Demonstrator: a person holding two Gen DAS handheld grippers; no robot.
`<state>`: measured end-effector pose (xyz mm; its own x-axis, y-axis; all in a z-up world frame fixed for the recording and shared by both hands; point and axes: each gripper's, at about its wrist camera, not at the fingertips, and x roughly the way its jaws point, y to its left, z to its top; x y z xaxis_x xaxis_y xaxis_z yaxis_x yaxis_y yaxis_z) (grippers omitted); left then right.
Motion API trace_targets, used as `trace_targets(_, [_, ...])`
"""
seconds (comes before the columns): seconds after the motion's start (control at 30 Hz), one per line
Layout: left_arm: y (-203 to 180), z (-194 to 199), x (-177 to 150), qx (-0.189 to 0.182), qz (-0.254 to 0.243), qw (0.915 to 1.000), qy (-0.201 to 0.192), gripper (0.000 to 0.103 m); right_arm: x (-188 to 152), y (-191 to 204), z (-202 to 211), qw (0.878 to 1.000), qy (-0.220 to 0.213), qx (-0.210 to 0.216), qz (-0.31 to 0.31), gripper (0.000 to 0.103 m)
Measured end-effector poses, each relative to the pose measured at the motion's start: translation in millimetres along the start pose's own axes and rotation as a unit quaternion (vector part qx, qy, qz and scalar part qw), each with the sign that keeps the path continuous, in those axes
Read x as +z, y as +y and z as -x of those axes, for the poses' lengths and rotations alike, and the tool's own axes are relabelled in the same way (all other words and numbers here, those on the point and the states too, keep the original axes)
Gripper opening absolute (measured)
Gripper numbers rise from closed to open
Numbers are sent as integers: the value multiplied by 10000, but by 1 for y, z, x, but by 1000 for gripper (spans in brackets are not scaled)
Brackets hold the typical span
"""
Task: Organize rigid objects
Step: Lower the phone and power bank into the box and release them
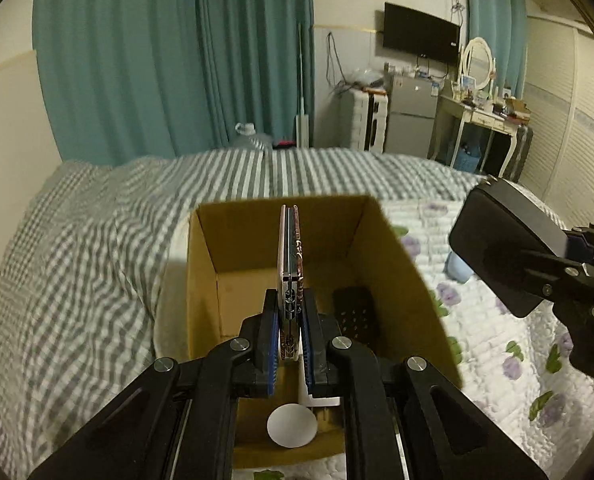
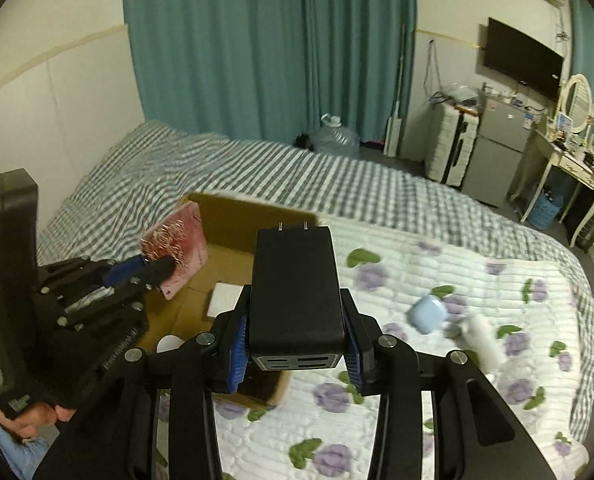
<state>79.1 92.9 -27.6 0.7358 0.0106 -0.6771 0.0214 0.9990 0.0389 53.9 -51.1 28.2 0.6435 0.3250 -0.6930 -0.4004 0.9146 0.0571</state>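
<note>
My left gripper is shut on a flat pink case with red and gold pattern, held edge-on over the open cardboard box; it also shows in the right wrist view. My right gripper is shut on a black power adapter with two prongs, held above the box's right edge. The adapter shows in the left wrist view. Inside the box lie a black perforated object, a white ball and a white flat block.
The box stands on a bed with a white floral quilt and a grey striped blanket. A light blue case and a blurred white object lie on the quilt to the right. A wall and teal curtains stand behind.
</note>
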Motion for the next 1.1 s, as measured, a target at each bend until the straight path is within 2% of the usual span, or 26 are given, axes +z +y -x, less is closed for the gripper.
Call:
trace_targets(0.27, [12, -36, -14, -21, 14, 9997, 232, 10, -5, -1, -51, 9994, 353, -21, 24, 38])
trace_targets(0.37, [17, -39, -15, -24, 95, 9998, 197, 15, -7, 0, -66, 9989, 458, -57, 55, 38])
trace_targets(0.43, [20, -37, -14, -44, 158, 9998, 146, 27, -7, 2, -71, 9987, 502, -62, 65, 38])
trace_targets(0.5, [25, -33, -14, -44, 224, 9997, 31, 49, -6, 3, -76, 9985, 532, -54, 83, 38])
trace_targets(0.67, [32, -24, -12, -41, 304, 9994, -138, 56, 6, 10, -90, 9980, 602, -101, 157, 38])
trace_targets(0.77, [36, -24, -12, -7, 390, 9992, -104, 56, 14, 14, -103, 9975, 673, -133, 186, 38])
trace_targets(1.1, [39, -19, -18, -256, 463, 9986, -45, 59, 31, 33, -160, 9950, 924, -201, 335, 39])
